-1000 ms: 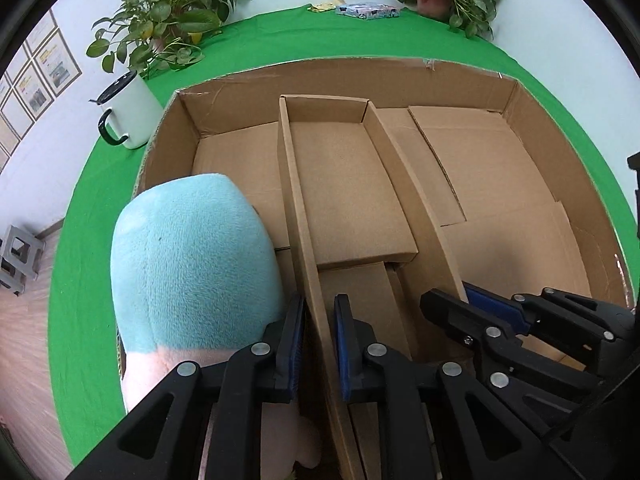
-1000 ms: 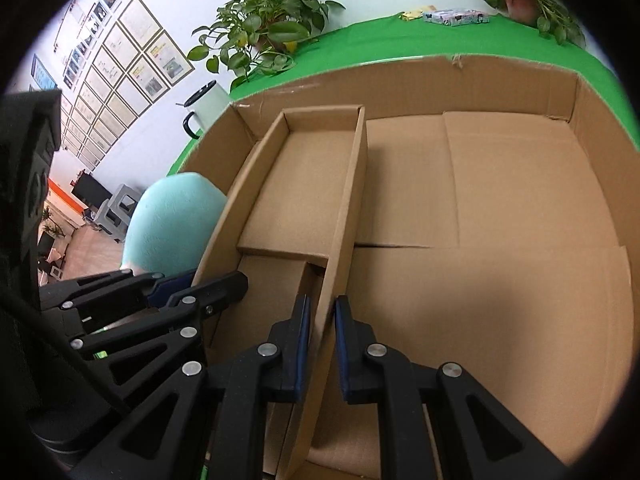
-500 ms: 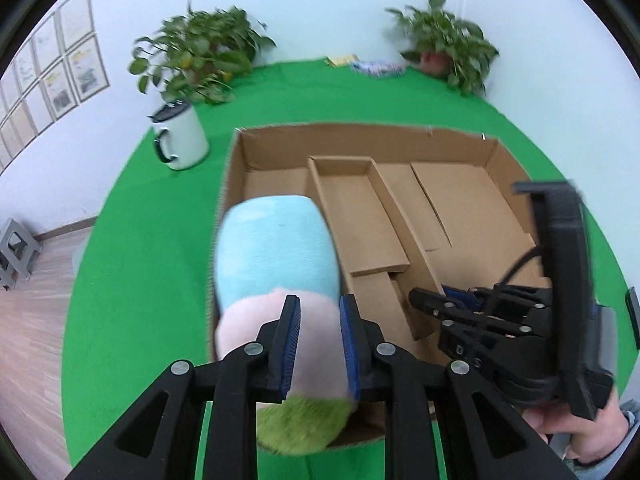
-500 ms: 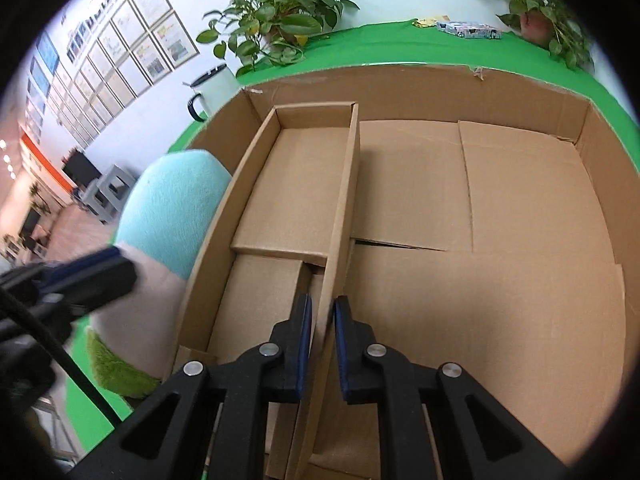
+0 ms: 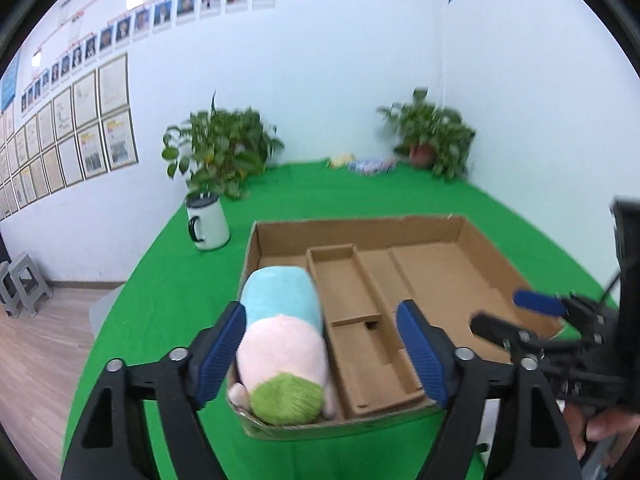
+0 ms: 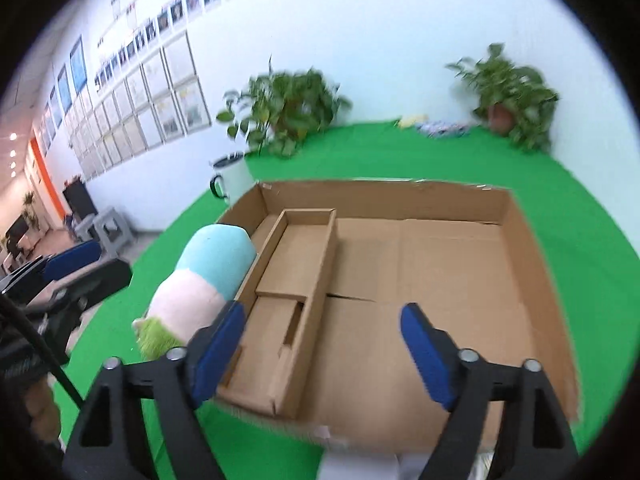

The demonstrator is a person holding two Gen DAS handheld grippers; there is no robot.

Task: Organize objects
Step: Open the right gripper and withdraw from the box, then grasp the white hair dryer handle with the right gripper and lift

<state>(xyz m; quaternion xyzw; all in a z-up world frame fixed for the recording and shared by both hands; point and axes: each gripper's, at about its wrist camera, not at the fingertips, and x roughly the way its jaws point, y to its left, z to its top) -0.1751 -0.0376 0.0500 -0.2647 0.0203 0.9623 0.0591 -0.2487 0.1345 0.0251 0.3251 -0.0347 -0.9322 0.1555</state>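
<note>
A shallow cardboard box (image 5: pixel 436 222) (image 6: pixel 516 216) lies on the green table, split by cardboard dividers (image 5: pixel 362 280) (image 6: pixel 320 280) into narrow lanes and one wide bay. A plush toy (image 5: pixel 282 340) (image 6: pixel 202 280), blue, pink and green, lies in the leftmost lane. My left gripper (image 5: pixel 322 354) is open and empty, held back above the box's near end. My right gripper (image 6: pixel 322 354) is open and empty above the near edge; it also shows at the right of the left wrist view (image 5: pixel 516 316).
A white mug (image 5: pixel 208 222) (image 6: pixel 230 174) stands on the table left of the box. Two potted plants (image 5: pixel 224 152) (image 5: pixel 432 136) stand at the back by the wall, with small packets (image 5: pixel 370 165) between them. Grey stools (image 5: pixel 24 284) stand on the floor at the left.
Both grippers let go of the cardboard dividers, opened wide and pulled up and back from the box. The plush toy stays in the left lane.
</note>
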